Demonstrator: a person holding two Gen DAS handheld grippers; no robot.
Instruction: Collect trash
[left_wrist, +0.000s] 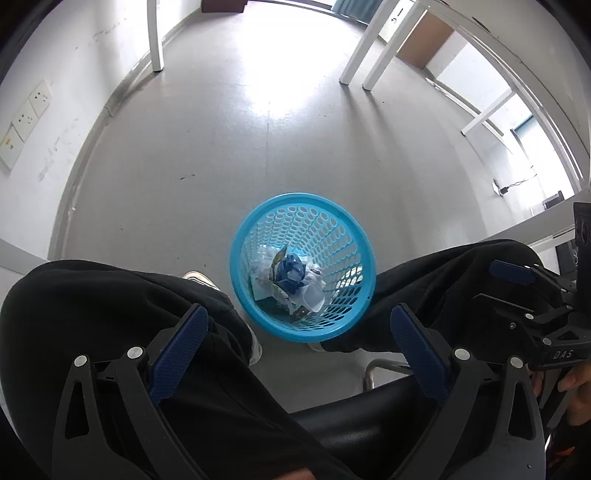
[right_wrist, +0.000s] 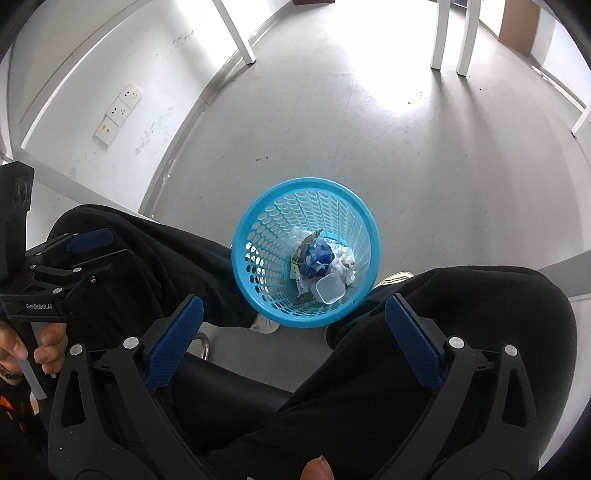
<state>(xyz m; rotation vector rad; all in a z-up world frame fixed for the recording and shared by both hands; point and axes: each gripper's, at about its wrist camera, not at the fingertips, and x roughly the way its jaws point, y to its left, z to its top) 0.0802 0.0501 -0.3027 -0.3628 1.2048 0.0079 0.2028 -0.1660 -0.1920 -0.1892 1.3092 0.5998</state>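
Both my tongs are spread wide and empty: the left gripper (left_wrist: 299, 354) and the right gripper (right_wrist: 293, 345) hang above my knees, pointing down at the floor. The blue basket (left_wrist: 242, 236) stands ahead of both sets of fingertips, between my feet, with crumpled wrappers and a clear plastic cup (right_wrist: 330, 290) already at its bottom. I see no loose trash on the floor around it, so I judge the collecting nearly done; I would look around for leftovers before closing on anything.
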